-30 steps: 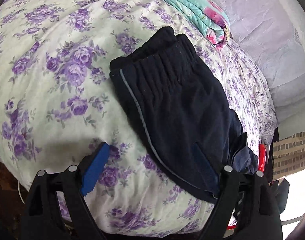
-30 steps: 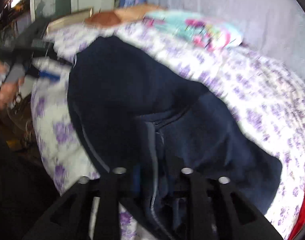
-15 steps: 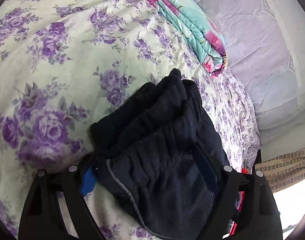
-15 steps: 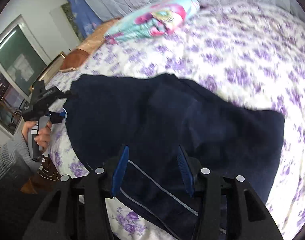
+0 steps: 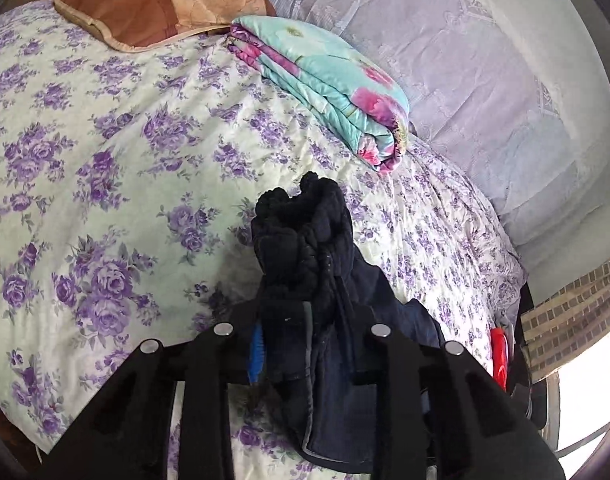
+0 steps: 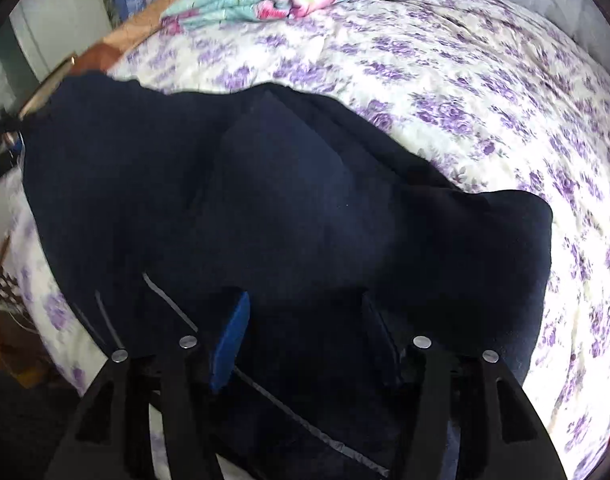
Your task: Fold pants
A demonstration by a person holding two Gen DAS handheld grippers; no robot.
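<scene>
Closing since before, left gripper (image 5: pixel 305 344) pinches pants (image 5: pixel 305 248) waistband pointing away; right gripper (image 6: pixel 305 344) opens astride.

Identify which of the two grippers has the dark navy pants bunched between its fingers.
The left gripper: its closing jaws pinch the dark navy pants at the waistband. The right gripper stands apart, opening above flat fabric.

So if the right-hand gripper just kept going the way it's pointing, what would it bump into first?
Most likely the dark pants, which spread right under and ahead of the right gripper. Its jaws are opening with that cloth between them. The flowered bedspread lies beyond; depth is hard to judge.
</scene>
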